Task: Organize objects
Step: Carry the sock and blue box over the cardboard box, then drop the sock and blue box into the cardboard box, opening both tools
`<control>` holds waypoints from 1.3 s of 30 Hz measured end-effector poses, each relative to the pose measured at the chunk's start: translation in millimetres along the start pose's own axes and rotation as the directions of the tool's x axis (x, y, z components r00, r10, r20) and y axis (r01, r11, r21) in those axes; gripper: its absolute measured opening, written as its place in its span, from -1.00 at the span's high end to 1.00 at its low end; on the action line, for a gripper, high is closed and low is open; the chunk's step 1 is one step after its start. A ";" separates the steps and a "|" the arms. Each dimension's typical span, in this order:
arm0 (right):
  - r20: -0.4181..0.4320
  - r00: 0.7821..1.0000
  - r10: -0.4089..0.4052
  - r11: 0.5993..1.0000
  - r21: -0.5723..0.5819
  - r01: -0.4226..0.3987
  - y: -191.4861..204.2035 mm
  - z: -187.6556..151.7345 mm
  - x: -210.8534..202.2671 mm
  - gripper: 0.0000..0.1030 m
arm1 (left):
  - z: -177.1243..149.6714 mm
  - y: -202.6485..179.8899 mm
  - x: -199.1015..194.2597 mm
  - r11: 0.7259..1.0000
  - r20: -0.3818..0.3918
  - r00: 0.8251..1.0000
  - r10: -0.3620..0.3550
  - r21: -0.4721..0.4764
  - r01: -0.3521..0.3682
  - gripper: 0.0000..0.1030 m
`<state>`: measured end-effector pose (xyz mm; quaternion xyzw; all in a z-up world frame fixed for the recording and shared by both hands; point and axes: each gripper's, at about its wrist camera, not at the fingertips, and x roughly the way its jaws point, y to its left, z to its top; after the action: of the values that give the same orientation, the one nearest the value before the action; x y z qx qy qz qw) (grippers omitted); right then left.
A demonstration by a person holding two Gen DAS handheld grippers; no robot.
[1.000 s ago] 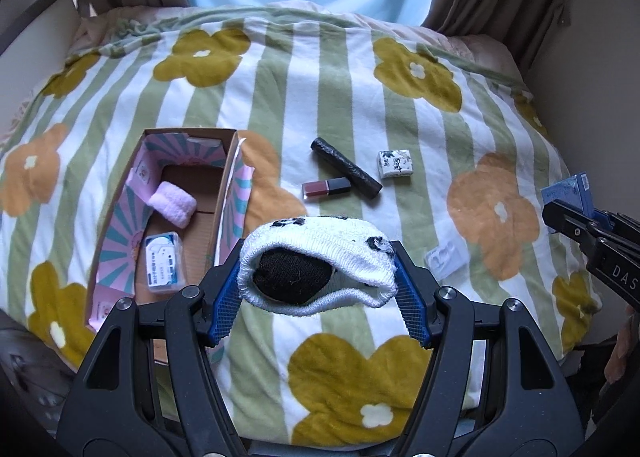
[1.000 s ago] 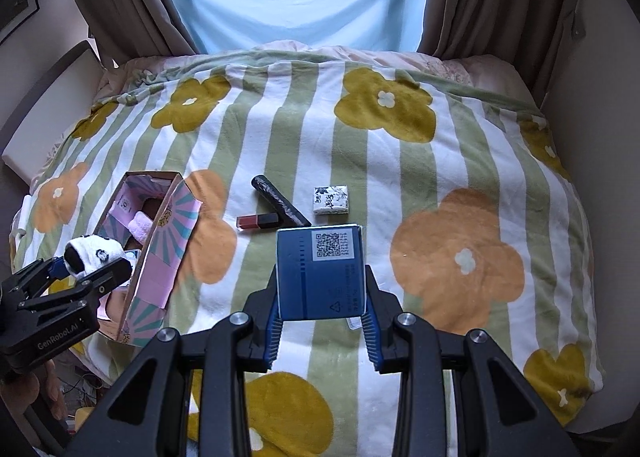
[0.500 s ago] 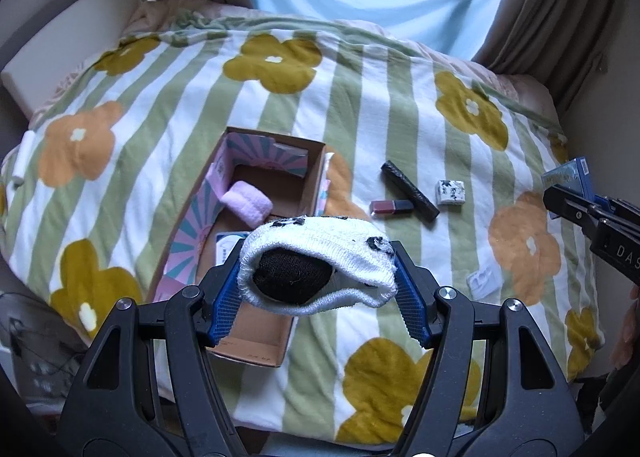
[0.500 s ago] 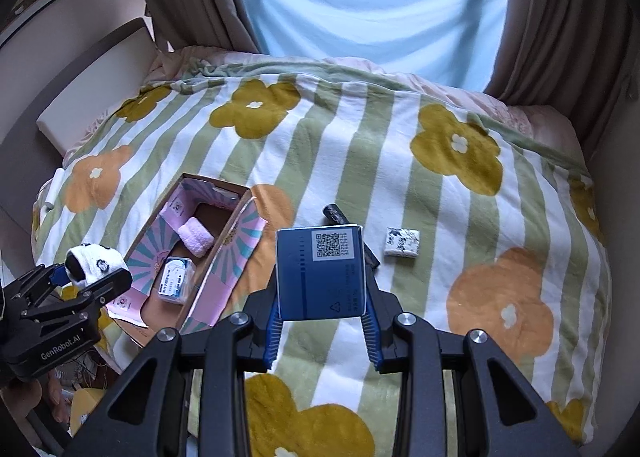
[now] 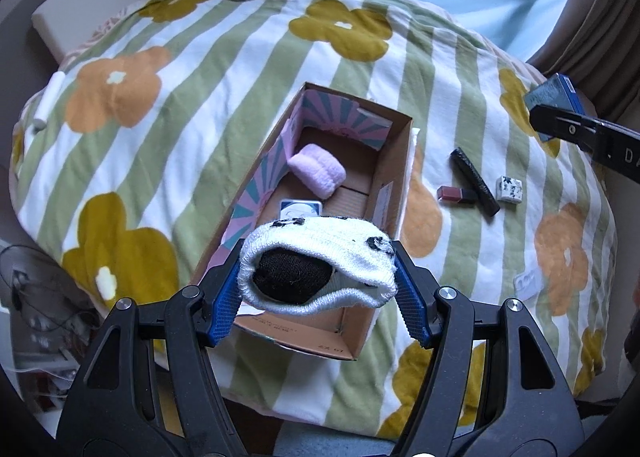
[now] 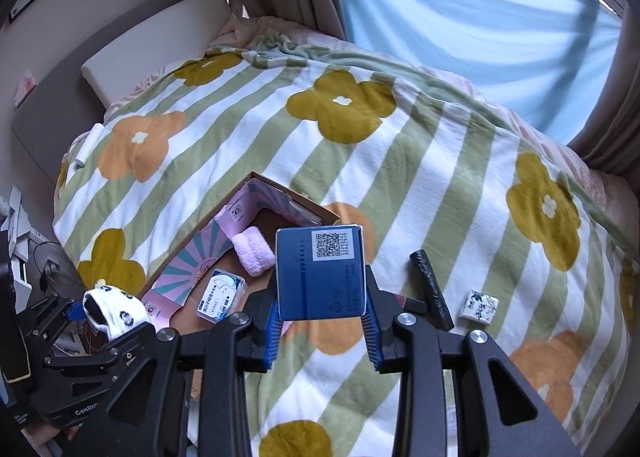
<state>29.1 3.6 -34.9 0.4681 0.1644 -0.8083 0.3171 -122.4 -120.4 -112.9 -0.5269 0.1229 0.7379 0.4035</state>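
**Inspector A:** Largest item first?

**Inspector B:** A bed under a floral striped blanket (image 5: pixel 224 69). On it lies an open cardboard box (image 5: pixel 394 161) with pink and teal sunburst lining.

**Inspector A:** Box contents?

**Inspector B:** A folded pink cloth (image 5: pixel 317 170) toward the far end, and a small clear plastic case (image 6: pixel 221 295) with a white label nearer the open end. The two sit apart.

**Inspector A:** Grippers?

**Inspector B:** The left gripper (image 5: pixel 316 281) is clamped on a rolled white sock (image 5: pixel 320 253) with black patches, held above the box's near end. The right gripper (image 6: pixel 321 323) is clamped on a blue box (image 6: pixel 320 277) bearing a QR label, held above the blanket just right of the cardboard box.

**Inspector A:** Loose items?

**Inspector B:** Right of the box, on the blanket: a black textured stick (image 5: pixel 475 181), a dark red lipstick (image 5: pixel 456 193) touching it, and a small white patterned square (image 5: pixel 509 189) just beside. A small white packet (image 5: pixel 527 281) lies nearer the blanket's edge.
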 end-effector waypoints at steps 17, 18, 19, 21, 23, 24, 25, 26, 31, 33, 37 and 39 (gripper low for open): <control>-0.198 0.980 0.009 0.976 -0.212 -0.052 49.6 40.1 165.5 0.39 | -19.5 38.4 121.8 0.999 -0.220 0.975 0.023 -0.043 -0.034 -0.25; -0.210 0.978 0.005 0.973 -0.226 -0.053 52.3 39.7 174.5 0.39 | -20.2 38.7 128.6 0.999 -0.234 0.972 0.023 -0.040 -0.033 -0.25; -0.222 0.975 0.001 0.969 -0.240 -0.056 55.2 38.5 183.2 0.39 | -21.2 38.5 134.6 0.999 -0.246 0.969 0.025 -0.034 -0.034 -0.25; -0.242 0.970 -0.003 0.963 -0.261 -0.062 59.4 35.9 197.4 0.39 | -22.3 38.3 143.3 0.999 -0.262 0.965 0.027 -0.025 -0.034 -0.25; -0.262 0.965 -0.009 0.957 -0.281 -0.067 63.0 32.6 208.5 0.39 | -22.8 38.4 151.2 0.999 -0.279 0.960 0.029 -0.020 -0.036 -0.25; -0.269 0.963 -0.011 0.955 -0.288 -0.070 64.1 31.4 212.7 0.39 | -22.6 38.7 154.9 0.999 -0.287 0.958 0.028 -0.021 -0.036 -0.25; -0.275 0.961 -0.012 0.953 -0.293 -0.072 64.8 30.3 216.5 0.39 | -22.7 38.5 158.9 0.999 -0.296 0.955 0.029 -0.021 -0.037 -0.25; -0.281 0.960 -0.013 0.952 -0.297 -0.074 65.3 29.7 219.9 0.39 | -22.6 38.9 161.5 0.999 -0.301 0.953 0.029 -0.018 -0.037 -0.25; -0.303 0.953 -0.017 0.950 -0.302 -0.080 65.4 28.3 231.1 0.39 | -25.9 34.4 171.4 0.999 -0.326 0.944 0.040 0.005 -0.040 -0.25; -0.302 0.953 -0.020 0.950 -0.302 -0.075 64.4 28.6 233.8 0.39 | -26.8 32.5 171.6 0.999 -0.325 0.945 0.047 0.008 -0.047 -0.28; -0.291 0.957 0.005 0.958 -0.274 -0.088 60.7 32.2 234.6 0.16 | -24.7 32.2 163.5 0.999 -0.297 0.955 -0.005 -0.039 -0.007 -0.99; -0.289 0.957 0.030 0.962 -0.252 -0.106 58.2 34.7 233.4 -0.51 | -24.2 30.8 162.6 0.999 -0.301 0.954 -0.003 -0.041 -0.010 -0.99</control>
<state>-38.9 -143.0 -216.4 0.5375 0.2982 -0.6924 0.3778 -147.7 -79.1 -273.0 -0.6413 0.1684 0.6522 0.3675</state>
